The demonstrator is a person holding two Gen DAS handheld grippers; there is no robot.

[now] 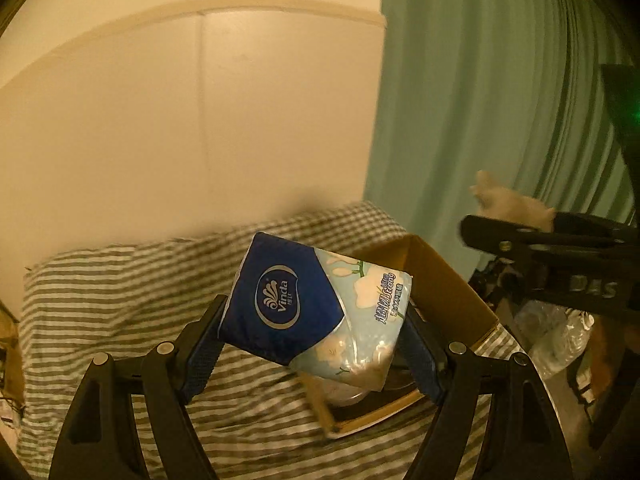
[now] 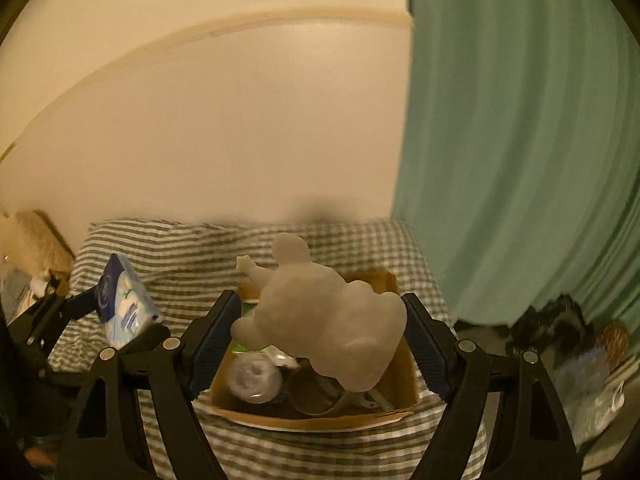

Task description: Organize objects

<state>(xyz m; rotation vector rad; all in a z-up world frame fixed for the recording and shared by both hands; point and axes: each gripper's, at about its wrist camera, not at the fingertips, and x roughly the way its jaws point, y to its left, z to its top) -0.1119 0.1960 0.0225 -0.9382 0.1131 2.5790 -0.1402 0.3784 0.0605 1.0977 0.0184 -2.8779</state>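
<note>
My left gripper (image 1: 316, 320) is shut on a blue and floral Vinda tissue pack (image 1: 312, 304) and holds it in the air over the near left side of an open cardboard box (image 1: 444, 280). The pack also shows in the right wrist view (image 2: 124, 304), at the left. My right gripper (image 2: 320, 320) is shut on a white plush toy (image 2: 324, 316) and holds it above the same box (image 2: 404, 384). The box holds a clear round lid or roll (image 2: 256, 376) and other small items. The right gripper (image 1: 560, 256) shows at the right of the left wrist view with the plush toy (image 1: 516, 200).
The box stands on a bed with a green-striped cover (image 1: 104, 304). A cream wall is behind the bed and a green curtain (image 2: 520, 140) hangs at the right. Plastic bags and clutter (image 2: 592, 364) lie on the floor at the right.
</note>
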